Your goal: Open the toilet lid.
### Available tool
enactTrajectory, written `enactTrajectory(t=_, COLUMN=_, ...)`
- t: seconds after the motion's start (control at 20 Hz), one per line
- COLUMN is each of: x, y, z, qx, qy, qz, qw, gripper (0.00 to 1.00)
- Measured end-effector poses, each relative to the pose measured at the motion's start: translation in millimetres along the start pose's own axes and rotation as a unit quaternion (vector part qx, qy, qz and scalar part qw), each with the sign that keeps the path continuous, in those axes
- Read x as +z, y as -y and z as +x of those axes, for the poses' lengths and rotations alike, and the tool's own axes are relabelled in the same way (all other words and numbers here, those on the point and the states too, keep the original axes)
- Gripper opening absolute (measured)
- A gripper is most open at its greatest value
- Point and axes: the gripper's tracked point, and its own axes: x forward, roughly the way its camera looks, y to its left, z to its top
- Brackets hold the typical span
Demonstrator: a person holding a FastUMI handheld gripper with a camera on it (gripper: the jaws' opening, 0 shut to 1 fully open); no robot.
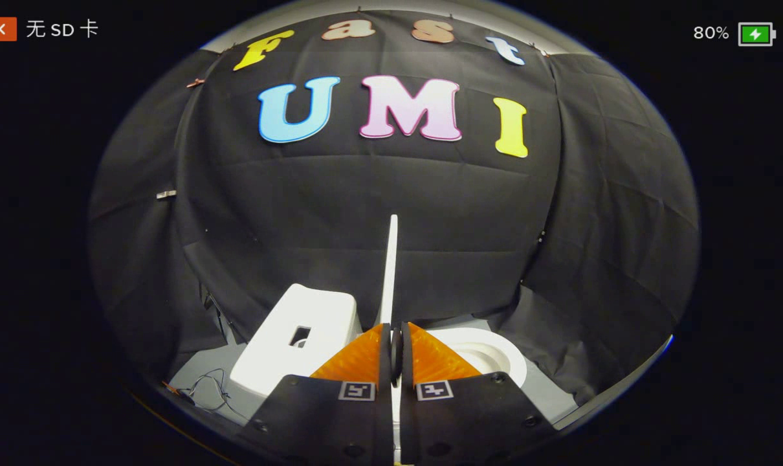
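A small white toilet stands on the grey floor just ahead of my fingers. Its tank (297, 336) is to the left and its open bowl (488, 356) to the right. The white lid (389, 272) stands upright on edge, rising straight up from between my fingertips. My gripper (395, 343) is shut on the lid's lower edge, both fingers pressing its two faces. The bowl's near part is hidden behind my right finger (433, 359).
Black cloth walls close in behind and on both sides of the toilet. A thin wire (210, 385) lies on the grey floor (547, 395) left of the tank. A bare strip of floor shows right of the bowl.
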Motion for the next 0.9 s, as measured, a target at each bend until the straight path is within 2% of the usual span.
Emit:
enactTrajectory(t=0.6, x=-11.1, y=-98.1, z=-0.6, qx=0.030, qy=0.017, qz=-0.079, qw=0.996, gripper=0.09)
enactTrajectory(t=0.9, x=-14.7, y=-116.5, z=0.9, qx=0.023, qy=0.022, qz=-0.109, qw=0.993, gripper=0.09)
